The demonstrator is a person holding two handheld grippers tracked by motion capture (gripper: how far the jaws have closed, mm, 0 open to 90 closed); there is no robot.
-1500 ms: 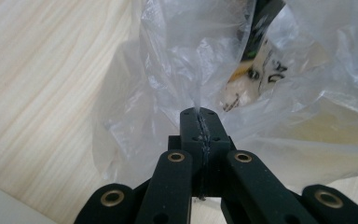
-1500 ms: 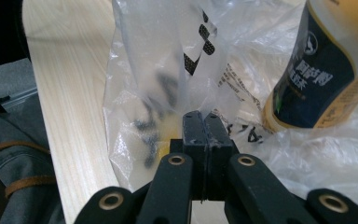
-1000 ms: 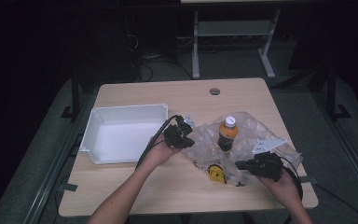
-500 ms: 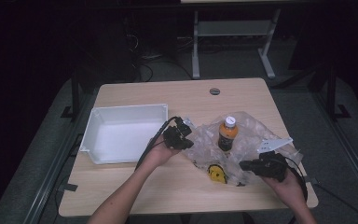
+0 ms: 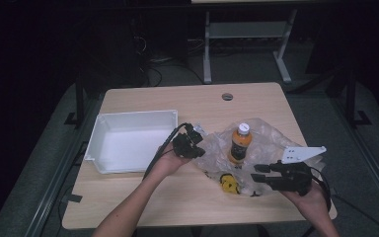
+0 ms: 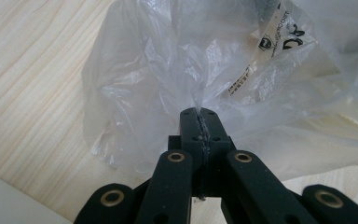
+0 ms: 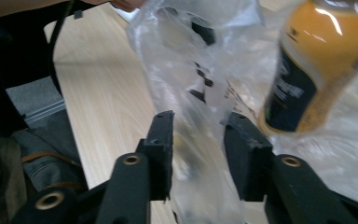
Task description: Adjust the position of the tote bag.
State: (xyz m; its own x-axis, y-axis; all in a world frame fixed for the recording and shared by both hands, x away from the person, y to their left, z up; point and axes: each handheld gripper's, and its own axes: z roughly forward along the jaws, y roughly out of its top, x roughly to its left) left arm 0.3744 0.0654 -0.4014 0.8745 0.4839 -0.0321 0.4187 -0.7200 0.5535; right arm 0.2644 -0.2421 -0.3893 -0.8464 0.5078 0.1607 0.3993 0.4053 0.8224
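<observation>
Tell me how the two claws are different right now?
The left claw is shut tight, pinching the plastic bag; the right claw has just been opening, with bag plastic loose between its jaws. The left sits beside the white tray; the right is nearer the orange bottle. Both are black.

Bare table (image 5: 143, 197) lies open in front — the bottle (image 5: 239, 143) and white tray (image 5: 128, 140) block farther back.

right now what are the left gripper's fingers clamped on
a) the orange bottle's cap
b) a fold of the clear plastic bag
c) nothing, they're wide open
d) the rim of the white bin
b: in the left gripper view the left gripper has its fingers pressed together with a pinch of the clear plastic bag rising from between them.
</observation>
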